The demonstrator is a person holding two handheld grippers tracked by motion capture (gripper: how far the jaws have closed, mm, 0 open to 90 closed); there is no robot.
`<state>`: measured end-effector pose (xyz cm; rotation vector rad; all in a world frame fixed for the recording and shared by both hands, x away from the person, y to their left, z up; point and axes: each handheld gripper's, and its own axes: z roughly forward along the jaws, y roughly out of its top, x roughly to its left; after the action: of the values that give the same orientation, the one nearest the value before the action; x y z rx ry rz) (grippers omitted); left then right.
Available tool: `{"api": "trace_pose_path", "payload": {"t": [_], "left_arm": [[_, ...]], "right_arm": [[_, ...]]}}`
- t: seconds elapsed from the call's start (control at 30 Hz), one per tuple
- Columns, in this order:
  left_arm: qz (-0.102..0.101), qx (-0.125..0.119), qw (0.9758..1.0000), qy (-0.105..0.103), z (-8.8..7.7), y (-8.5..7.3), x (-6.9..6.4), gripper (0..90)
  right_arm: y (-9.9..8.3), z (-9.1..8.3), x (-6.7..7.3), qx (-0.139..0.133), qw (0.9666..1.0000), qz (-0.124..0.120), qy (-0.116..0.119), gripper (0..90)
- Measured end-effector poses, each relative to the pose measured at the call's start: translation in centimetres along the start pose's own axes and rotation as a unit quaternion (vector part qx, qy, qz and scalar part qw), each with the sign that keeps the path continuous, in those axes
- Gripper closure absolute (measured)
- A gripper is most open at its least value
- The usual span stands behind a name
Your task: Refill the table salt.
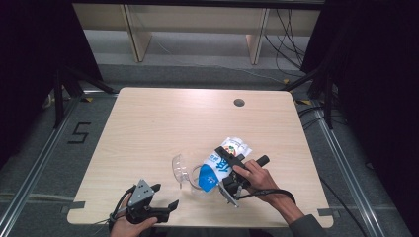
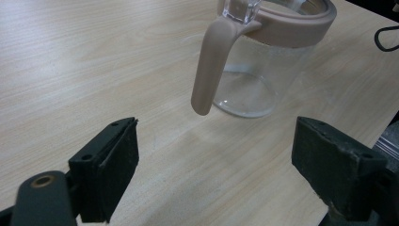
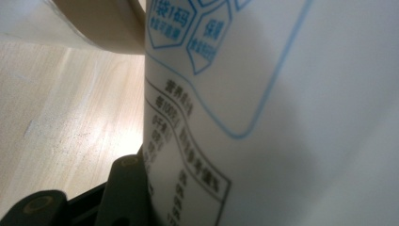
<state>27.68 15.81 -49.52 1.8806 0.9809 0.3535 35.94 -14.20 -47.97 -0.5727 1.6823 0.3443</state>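
I work in what looks like a lab or recording booth: a bare wooden table [image 1: 163, 123] on grey carpet, black curtains [image 1: 380, 98] at both sides, metal floor rails [image 1: 34, 163], loose cables [image 1: 291, 34], a taped "5" [image 1: 79, 133].

Down on the desk [image 1: 148, 123], a pale wood-grain top with rounded corners and a round cable hole [image 1: 239, 102] near its far edge. Standing on it toward the near side is a clear jug [image 1: 197, 178] with a beige rim and handle; just beside it, a clear lid [image 1: 179, 168].
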Motion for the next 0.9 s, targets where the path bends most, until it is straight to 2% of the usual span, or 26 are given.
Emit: {"api": "trace_pose_path", "payload": {"t": [0.1, 0.13, 0.23, 0.57, 0.6, 0.67, 0.77, 0.8, 0.87, 0.9], "left_arm": [[0.000, 0.000, 1.0000, 0.000, 0.01, 0.00, -0.02, 15.0], [0.000, 0.000, 1.0000, 0.001, -0.01, 0.01, -0.05, 15.0], [-0.001, 0.000, 1.0000, 0.001, 0.02, 0.00, -0.03, 15.0], [-0.003, -0.003, 1.0000, 0.000, 0.03, 0.00, -0.06, 14.9], [0.000, 0.000, 1.0000, 0.000, 0.00, 0.01, -0.02, 14.9], [0.001, 0.000, 1.0000, 0.001, -0.03, 0.02, -0.03, 15.0], [-0.003, -0.003, 1.0000, -0.001, 0.02, 0.01, -0.05, 15.0], [-0.002, -0.003, 1.0000, -0.001, 0.02, 0.01, -0.04, 15.0], [0.000, 0.000, 1.0000, 0.000, -0.02, 0.02, 0.01, 14.9], [-0.002, -0.003, 1.0000, 0.000, 0.01, 0.01, -0.04, 14.9]], "right_arm": [[-0.01, -0.02, -0.10, 0.004, 1.0000, -0.006, 0.004, 52.0], [-0.05, -0.04, 0.06, 0.007, 1.0000, 0.002, 0.005, 52.0], [-0.11, 0.00, -0.11, 0.004, 0.9999, -0.011, 0.001, 52.1], [-0.14, 0.01, -0.01, 0.006, 1.0000, -0.003, -0.004, 52.2], [-0.17, 0.12, -0.21, -0.004, 0.9997, -0.023, -0.003, 52.2], [-0.22, -0.02, -0.17, 0.007, 0.9996, -0.026, 0.004, 52.2], [-0.23, 0.01, -0.18, 0.005, 0.9997, -0.026, 0.002, 52.2], [-0.17, 0.13, -0.58, -0.006, 0.9987, -0.050, -0.002, 52.3], [-0.31, 0.01, -0.25, 0.003, 0.9995, -0.031, -0.001, 52.4], [-0.33, -0.01, -0.30, 0.005, 0.9993, -0.036, 0.001, 52.4]]}}
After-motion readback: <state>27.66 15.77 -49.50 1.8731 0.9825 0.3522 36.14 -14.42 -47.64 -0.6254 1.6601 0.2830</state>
